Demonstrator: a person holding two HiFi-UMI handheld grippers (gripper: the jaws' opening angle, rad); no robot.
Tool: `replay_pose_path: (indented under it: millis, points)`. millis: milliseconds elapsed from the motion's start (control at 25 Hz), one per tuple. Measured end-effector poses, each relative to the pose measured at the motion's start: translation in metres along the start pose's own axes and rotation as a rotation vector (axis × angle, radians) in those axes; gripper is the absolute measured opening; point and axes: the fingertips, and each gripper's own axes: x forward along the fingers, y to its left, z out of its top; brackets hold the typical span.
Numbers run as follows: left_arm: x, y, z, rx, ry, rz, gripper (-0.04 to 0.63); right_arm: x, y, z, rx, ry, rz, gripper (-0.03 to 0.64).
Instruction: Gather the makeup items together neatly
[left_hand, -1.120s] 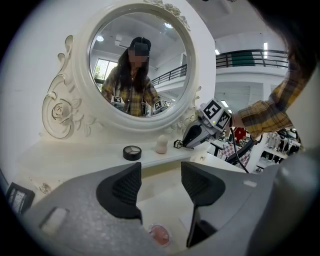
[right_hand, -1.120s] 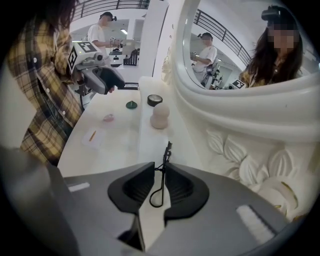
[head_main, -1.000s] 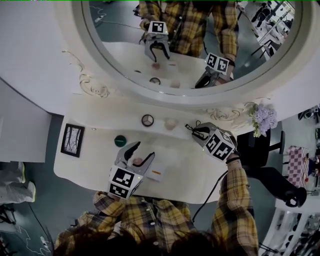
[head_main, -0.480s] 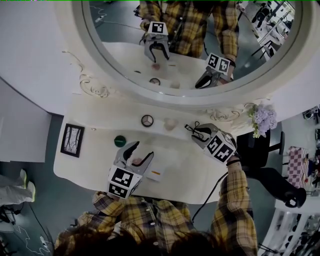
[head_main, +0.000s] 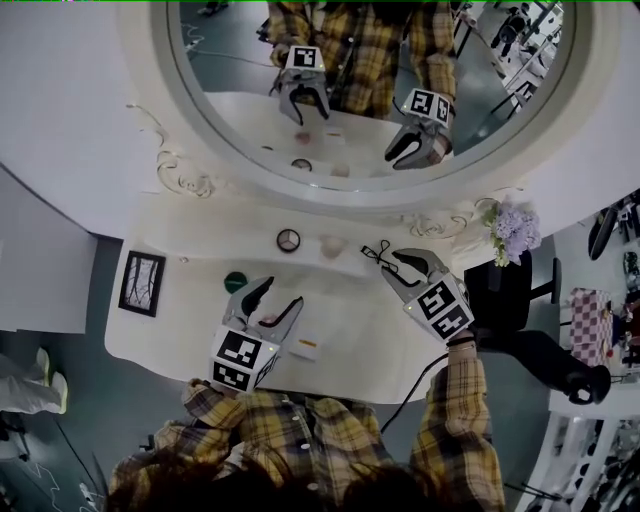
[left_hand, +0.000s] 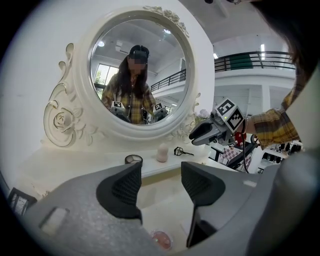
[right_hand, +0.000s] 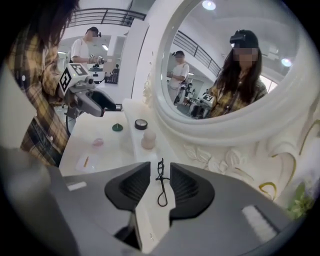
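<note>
- Frame (head_main: 140, 283): one, flat at the worktop's (head_main: 350, 320) left end, well apart from the makeup.
- Green disc (head_main: 235, 282): one, on the worktop just left of the left claw.
- Left claw (head_main: 278, 297): its jaws stand wide apart and hold nothing. It points toward the mirror and slightly down.
- Pink pot (head_main: 270, 321): one, on the worktop directly under the gap of the left claw's jaws, with no pad touching it. The next move likely turns on this: the pot is below the left claw, so that claw need only drop straight down. The right claw is well apart from it.
- Compact (head_main: 289, 240): one, on the raised shelf (head_main: 230, 235) under the mirror, beyond the left claw.
- Sachet (head_main: 306, 347): one, flat near the front edge, just right of the left claw.
- Sponge (head_main: 332, 246): one, upright on the shelf, near the compact.
- Curler (head_main: 375, 251): one, flat on the shelf to the right of the sponge. Its long axis runs along the shelf and in line with the right claw, loop handles nearer that claw.
- Right claw (head_main: 392, 265): its jaws have just been opening and stand partly apart. The curler shows through the gap but lies free on the shelf below, so the claw holds nothing.
- Flowers (head_main: 510, 228): one bunch, at the far right.
- Judged: compact, sponge and curler are grouped on the shelf, while the pink pot, green disc and sachet are not yet gathered.
</note>
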Motion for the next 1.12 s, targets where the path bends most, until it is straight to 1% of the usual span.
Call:
replay_pose_path:
  millis: [160, 400, 520, 680, 920, 1000, 1120]
  points:
    - [-0.009, -0.003, 0.018, 0.009, -0.05, -0.003, 0.239, -0.024, 0.005, 0.022, 0.07, -0.097, -0.087, 0.127]
    - [-0.031, -0.012, 0.047, 0.019, -0.142, -0.012, 0.239, -0.059, 0.025, 0.05, 0.181, -0.236, -0.19, 0.124]
    - [-0.043, -0.016, 0.063, 0.028, -0.188, -0.016, 0.239, -0.078, 0.036, 0.063, 0.234, -0.33, -0.248, 0.12]
    - [-0.056, -0.022, 0.078, 0.043, -0.233, -0.022, 0.239, -0.1, 0.051, 0.078, 0.308, -0.443, -0.323, 0.094]
    - [-0.069, -0.03, 0.086, 0.058, -0.258, -0.037, 0.239, -0.121, 0.067, 0.087, 0.398, -0.55, -0.378, 0.071]
    - [-0.072, -0.033, 0.087, 0.065, -0.257, -0.042, 0.215, -0.127, 0.07, 0.086, 0.425, -0.571, -0.395, 0.045]
    - [-0.072, -0.038, 0.082, 0.066, -0.236, -0.059, 0.206, -0.131, 0.075, 0.083, 0.462, -0.583, -0.404, 0.023]
